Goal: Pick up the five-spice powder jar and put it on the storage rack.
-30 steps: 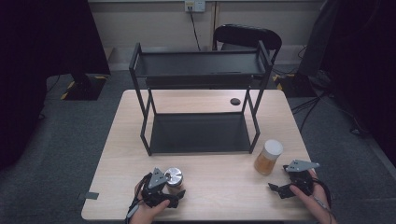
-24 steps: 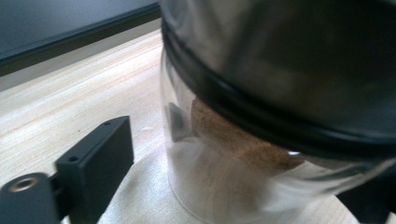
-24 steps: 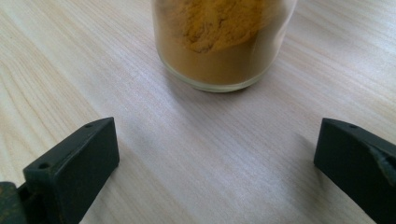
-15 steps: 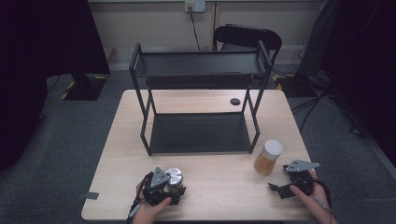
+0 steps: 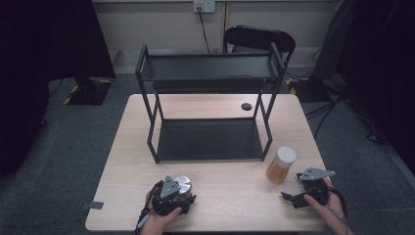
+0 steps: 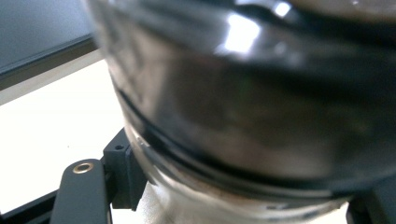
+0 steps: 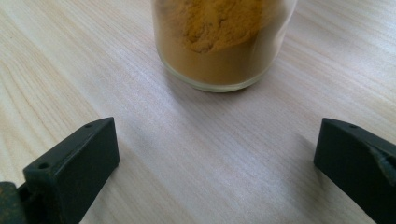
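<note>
left gripper (image 5: pixel 172 196) barely shifted, jaws around dark jar (image 5: pixel 182 185) | right gripper (image 5: pixel 306 195) wide open, empty | upright spice jar (image 5: pixel 281 164) near, at its 11 o'clock

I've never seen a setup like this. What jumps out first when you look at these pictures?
A black two-tier metal shelf stands in the middle of the wooden table. At the near edge the left gripper is closed around a dark jar with a silver lid. On the right, a jar of orange powder with a white lid stands just ahead of the open right gripper, apart from it.
</note>
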### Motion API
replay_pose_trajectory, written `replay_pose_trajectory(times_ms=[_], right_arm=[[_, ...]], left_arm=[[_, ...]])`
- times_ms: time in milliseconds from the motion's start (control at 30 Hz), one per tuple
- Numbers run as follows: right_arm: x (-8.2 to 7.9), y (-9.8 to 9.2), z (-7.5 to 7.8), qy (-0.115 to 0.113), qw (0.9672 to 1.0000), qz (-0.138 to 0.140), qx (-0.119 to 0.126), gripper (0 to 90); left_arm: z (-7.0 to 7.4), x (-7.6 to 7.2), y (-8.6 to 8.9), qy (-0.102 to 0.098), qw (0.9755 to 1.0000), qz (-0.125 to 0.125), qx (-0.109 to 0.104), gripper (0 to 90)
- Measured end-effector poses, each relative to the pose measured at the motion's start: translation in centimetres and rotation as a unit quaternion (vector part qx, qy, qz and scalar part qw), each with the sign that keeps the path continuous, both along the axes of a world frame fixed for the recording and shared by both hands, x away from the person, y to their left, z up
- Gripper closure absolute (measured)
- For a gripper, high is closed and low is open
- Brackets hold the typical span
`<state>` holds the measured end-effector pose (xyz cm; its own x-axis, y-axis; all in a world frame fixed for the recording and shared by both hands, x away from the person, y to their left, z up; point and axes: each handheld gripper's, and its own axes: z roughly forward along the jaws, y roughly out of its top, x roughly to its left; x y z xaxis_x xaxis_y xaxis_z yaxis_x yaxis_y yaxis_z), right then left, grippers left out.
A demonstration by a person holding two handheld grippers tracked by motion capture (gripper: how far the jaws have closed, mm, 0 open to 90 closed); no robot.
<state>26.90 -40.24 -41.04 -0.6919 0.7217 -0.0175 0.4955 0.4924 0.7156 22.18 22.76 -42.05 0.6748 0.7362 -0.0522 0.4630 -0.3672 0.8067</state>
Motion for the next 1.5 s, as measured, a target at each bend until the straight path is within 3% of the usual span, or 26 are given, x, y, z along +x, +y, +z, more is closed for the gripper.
replay_pose_trajectory(times_ms=[400, 800, 1200, 1500], right_arm=[[0.0, 0.0, 0.0, 0.0, 1.0, 0.0, 0.0, 0.0], [0.0, 0.0, 0.0, 0.0, 1.0, 0.0, 0.0, 0.0], [0.0, 0.0, 0.0, 0.0, 1.0, 0.0, 0.0, 0.0], [0.0, 0.0, 0.0, 0.0, 1.0, 0.0, 0.0, 0.0]], left_arm=[[0.5, -0.2, -0.5, 0.002, 0.9999, 0.004, 0.013, 30.9], [0.8, 0.7, -0.4, 0.009, 0.9999, 0.007, -0.006, 31.1], [1.6, 3.1, -1.6, 0.007, 0.9997, 0.007, -0.023, 31.2], [2.3, 4.9, -3.2, 0.007, 0.9997, 0.005, -0.021, 31.2]])
